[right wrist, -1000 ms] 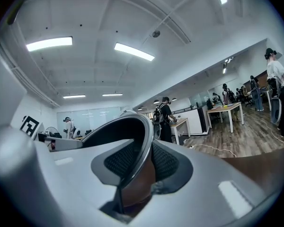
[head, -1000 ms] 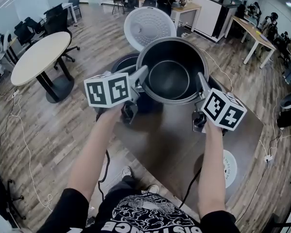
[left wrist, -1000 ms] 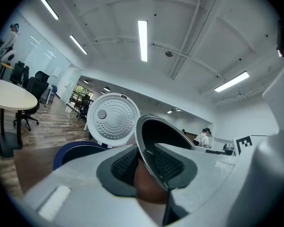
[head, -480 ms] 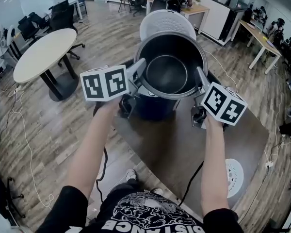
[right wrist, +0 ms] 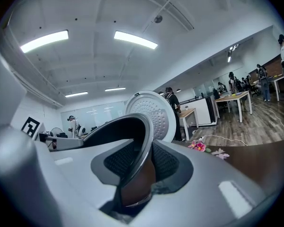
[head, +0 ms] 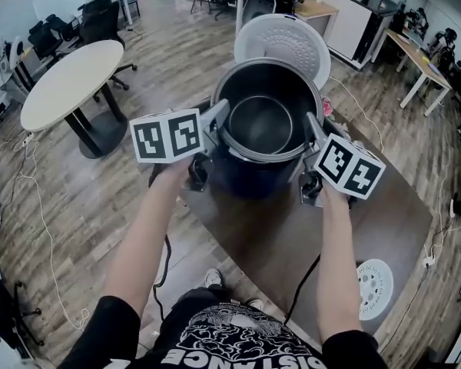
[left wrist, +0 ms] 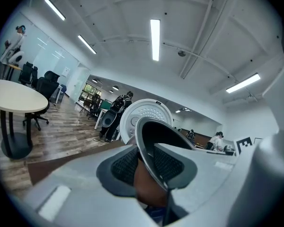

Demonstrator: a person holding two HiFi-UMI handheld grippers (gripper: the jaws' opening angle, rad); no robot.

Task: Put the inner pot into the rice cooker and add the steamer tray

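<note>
Inner pot [head: 263, 125] hangs over the table [head: 369, 214], rim pinched on each side; left hand-held gripper [head: 219, 123] clamps its left rim, right hand-held gripper [head: 313, 133] its right; dark rice cooker [head: 246, 177] sits directly beneath; white lid [head: 286, 41] stands open behind

Black short-sleeved T-shirt [head: 215, 340], white print, grey left claw [head: 220, 118], right claw [head: 313, 128], black-and-white marker cubes [head: 167, 135]

We see a dark grey pot [head: 265, 121] with a silvery rim, a blue-black cooker [head: 242, 179], its white lid [head: 288, 41] dotted with holes, black-and-white squares on the pale grey left gripper [head: 223, 120] and right gripper [head: 313, 131], a brown worktop [head: 369, 221], and a white tray [head: 373, 287].
</note>
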